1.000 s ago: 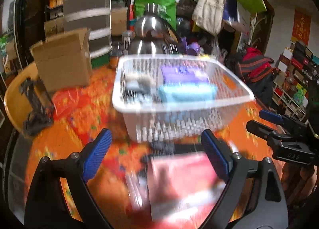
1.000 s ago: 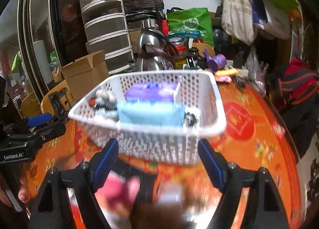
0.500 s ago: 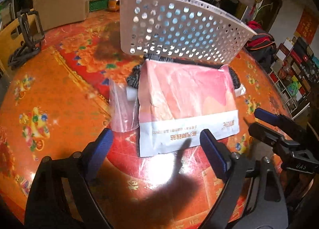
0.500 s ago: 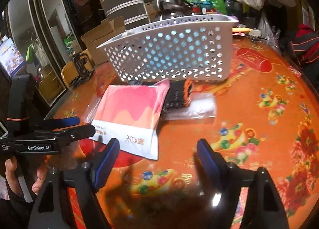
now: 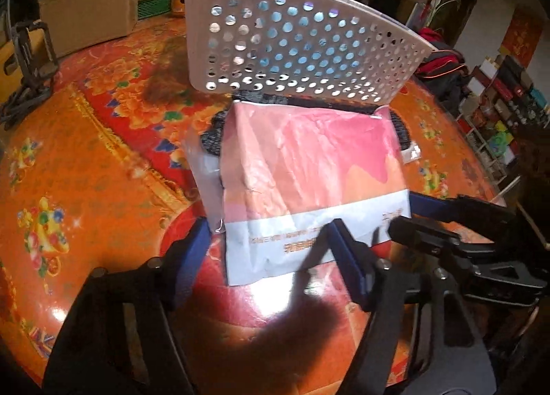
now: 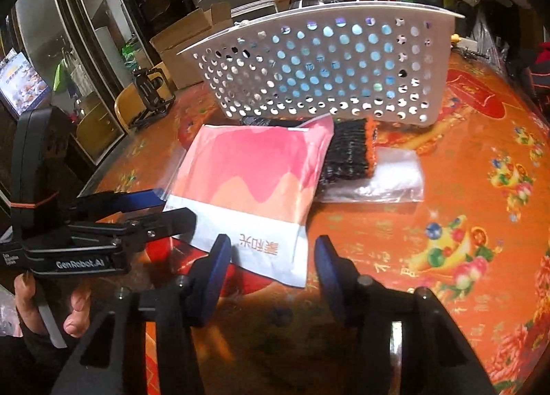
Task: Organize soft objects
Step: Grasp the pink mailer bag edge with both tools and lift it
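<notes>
two grippers' fingers closing, unclamped, around a crinkled pink pouch (image 5: 309, 171), perforated white basket (image 5: 295, 51) behind

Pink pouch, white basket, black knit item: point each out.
pink pouch (image 6: 254, 171): right wrist view, middle of its pink face
white basket (image 5: 295, 48): left wrist view, perforated near wall
black knit item (image 6: 347, 154): right wrist view, exposed ribbed part beside the pouch

The left gripper (image 5: 268, 250), its jaws closing, straddles the near white edge of a pink packet (image 5: 309, 171) lying on the orange table (image 5: 86, 161). Beyond stands a white perforated basket (image 5: 295, 48). The right gripper (image 5: 409, 213) reaches in from the right.
</notes>
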`<act>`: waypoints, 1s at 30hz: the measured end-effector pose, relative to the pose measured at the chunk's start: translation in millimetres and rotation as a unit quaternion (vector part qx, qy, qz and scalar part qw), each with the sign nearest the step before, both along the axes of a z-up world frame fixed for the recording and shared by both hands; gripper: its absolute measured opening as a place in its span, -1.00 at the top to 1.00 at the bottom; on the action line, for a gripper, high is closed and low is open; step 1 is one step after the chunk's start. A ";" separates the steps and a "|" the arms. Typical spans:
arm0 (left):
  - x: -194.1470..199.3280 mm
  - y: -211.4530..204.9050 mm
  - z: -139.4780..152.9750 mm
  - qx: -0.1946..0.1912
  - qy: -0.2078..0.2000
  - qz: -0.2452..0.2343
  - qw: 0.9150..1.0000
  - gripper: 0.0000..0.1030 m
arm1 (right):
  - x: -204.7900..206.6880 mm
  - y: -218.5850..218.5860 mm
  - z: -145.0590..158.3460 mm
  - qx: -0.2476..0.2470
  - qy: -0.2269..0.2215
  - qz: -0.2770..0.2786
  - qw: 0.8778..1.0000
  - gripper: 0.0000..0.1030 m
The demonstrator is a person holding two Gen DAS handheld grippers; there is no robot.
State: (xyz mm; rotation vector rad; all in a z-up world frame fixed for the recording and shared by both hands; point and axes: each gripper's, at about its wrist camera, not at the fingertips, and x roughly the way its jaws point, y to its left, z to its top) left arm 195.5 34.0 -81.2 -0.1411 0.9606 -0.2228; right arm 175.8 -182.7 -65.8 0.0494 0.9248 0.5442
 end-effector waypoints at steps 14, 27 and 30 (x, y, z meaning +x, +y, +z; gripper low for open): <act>-11.1 -8.1 1.0 -0.012 0.005 -0.015 1.000 0.12 | 3.4 6.7 -1.1 -0.020 -0.003 0.001 1.000 0.37; -22.5 -7.8 4.1 -0.015 -0.012 -0.010 1.000 0.63 | -5.3 11.5 -4.5 -0.028 -0.014 0.016 0.999 0.80; -27.6 -10.0 6.5 -0.012 -0.024 -0.014 1.000 0.66 | -7.6 12.5 -3.1 -0.029 -0.021 0.015 0.999 0.85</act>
